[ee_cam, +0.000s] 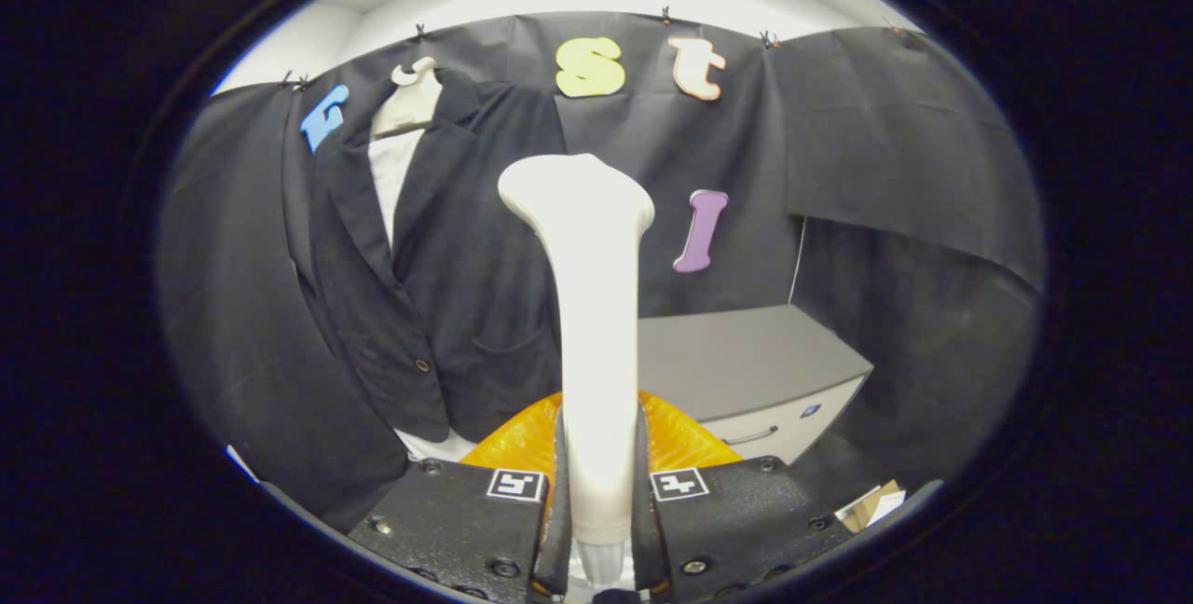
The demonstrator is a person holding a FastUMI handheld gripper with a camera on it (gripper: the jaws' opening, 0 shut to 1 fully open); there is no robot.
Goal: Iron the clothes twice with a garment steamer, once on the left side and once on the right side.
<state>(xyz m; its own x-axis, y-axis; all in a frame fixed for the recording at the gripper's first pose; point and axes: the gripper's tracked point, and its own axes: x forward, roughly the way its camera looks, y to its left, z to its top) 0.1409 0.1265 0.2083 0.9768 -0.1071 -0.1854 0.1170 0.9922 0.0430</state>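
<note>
Gripping the garment steamer (596,324) by its handle, the gripper (596,501) has both fingers pressed against the shaft, holding it upright with the head pointing up and away. Beyond and to the left, a dark jacket (438,278) hangs on a hanger against the booth wall. A grey cabinet (746,371) stands behind the steamer, to the right.

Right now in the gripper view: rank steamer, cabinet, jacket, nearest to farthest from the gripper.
1. Garment steamer: clamped between the fingers of the gripper, its head rising straight ahead.
2. Grey cabinet: beyond the fingers, to the right.
3. Dark jacket: hanging ahead-left against the booth wall. Its depth against the cabinet is too close to call.
</note>
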